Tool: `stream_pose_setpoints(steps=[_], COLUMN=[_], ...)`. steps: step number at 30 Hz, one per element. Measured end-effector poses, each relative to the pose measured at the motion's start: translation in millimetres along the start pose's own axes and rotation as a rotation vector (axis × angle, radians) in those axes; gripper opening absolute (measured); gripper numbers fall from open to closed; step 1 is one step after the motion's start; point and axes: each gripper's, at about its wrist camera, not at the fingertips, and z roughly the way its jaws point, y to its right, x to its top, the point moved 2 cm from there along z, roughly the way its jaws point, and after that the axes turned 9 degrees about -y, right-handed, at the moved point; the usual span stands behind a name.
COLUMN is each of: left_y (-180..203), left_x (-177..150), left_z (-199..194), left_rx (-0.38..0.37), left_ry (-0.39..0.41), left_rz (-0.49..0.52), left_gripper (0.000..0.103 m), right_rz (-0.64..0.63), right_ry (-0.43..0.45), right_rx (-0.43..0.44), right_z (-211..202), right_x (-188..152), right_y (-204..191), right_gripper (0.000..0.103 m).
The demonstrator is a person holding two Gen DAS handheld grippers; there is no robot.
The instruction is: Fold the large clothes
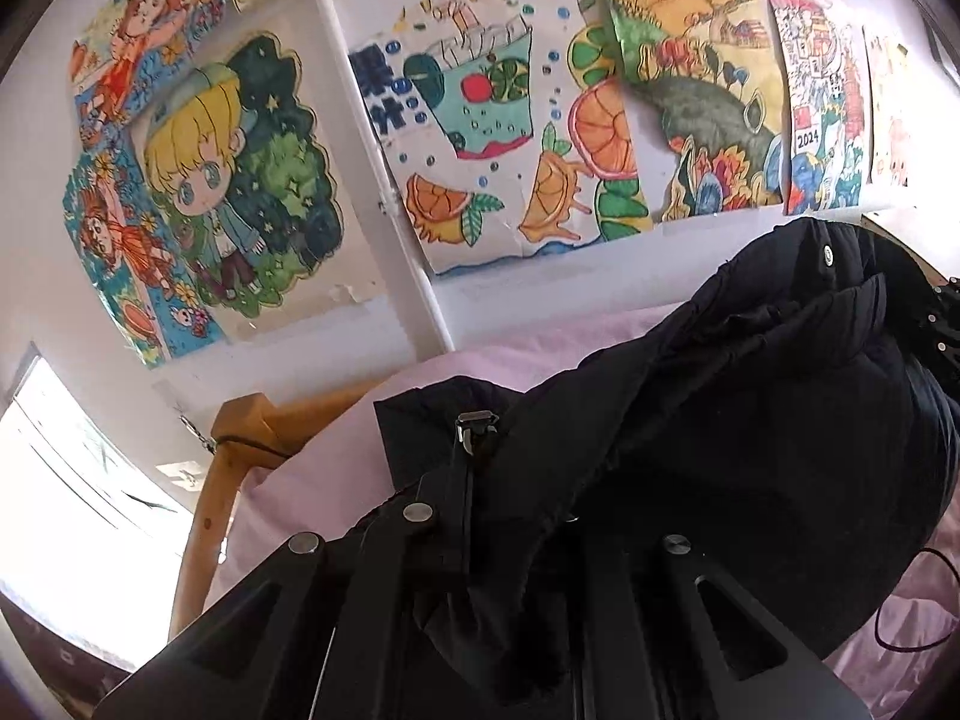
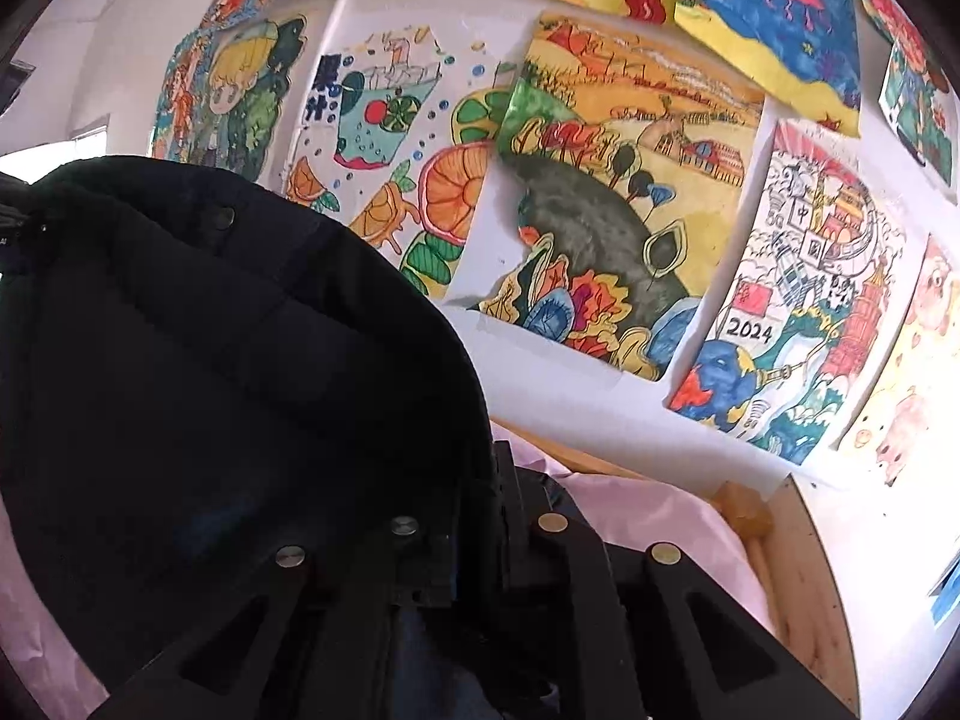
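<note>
Covering both grippers' fingers, black jacket (image 1: 750,420) hides fingertips.

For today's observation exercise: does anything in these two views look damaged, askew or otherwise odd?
The drawings on the wall: the fruit drawing has a ragged, torn-looking lower edge, and the landscape drawing curls away at its lower corners.

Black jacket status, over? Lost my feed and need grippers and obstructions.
Left gripper shut on black jacket. Right gripper shut on same jacket, lifted over pink bedsheet. Nothing in the way; drawings on wall ahead.
</note>
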Motion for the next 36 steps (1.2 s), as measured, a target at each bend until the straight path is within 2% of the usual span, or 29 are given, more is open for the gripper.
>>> stream_pose_setpoints(steps=[7,11,17,20,24,26,27,28,30,31,32,36], left_y=[1,-1,-1,-4,-13,-22,-27,-32,-47,-55,-62,-63], left_x=[4,0,-8,-9,-8,-7,-6,-5,-5,-5,-6,-7], left_z=[31,54,74,85,87,86,85,84,82,81,80,75], left_rx=[-0.009,-0.028,-0.040,-0.069,-0.152,-0.220,-0.238,-0.246,-0.279,-0.283,-0.289,-0.282], left_ry=[-0.068,-0.119,-0.176,-0.211,-0.215,-0.213,-0.212,-0.207,-0.201,-0.195,-0.190,-0.168], left_rz=[0.006,-0.016,0.006,-0.006,-0.034,-0.065,-0.083,-0.099,-0.161,-0.192,-0.216,-0.199], left_gripper=[0.009,0.009,0.010,0.012,0.015,0.022,0.026,0.035,0.048,0.060,0.066,0.067], right_rz=[0.034,0.062,0.044,0.044,0.068,0.095,0.106,0.121,0.143,0.144,0.142,0.152], right_ry=[-0.037,-0.060,-0.079,-0.093,-0.106,-0.098,-0.092,-0.076,-0.042,-0.036,-0.033,-0.015], right_rx=[0.015,0.039,0.051,0.066,0.062,0.089,0.101,0.113,0.132,0.134,0.129,0.148], right_z=[31,45,56,61,66,63,61,59,52,49,46,37], right_x=[-6,-8,-13,-14,-15,-16,-16,-18,-21,-23,-26,-38], right_y=[2,6,2,3,10,18,22,26,35,39,44,62], right_gripper=[0.012,0.017,0.018,0.022,0.038,0.053,0.069,0.085,0.089,0.089,0.090,0.090])
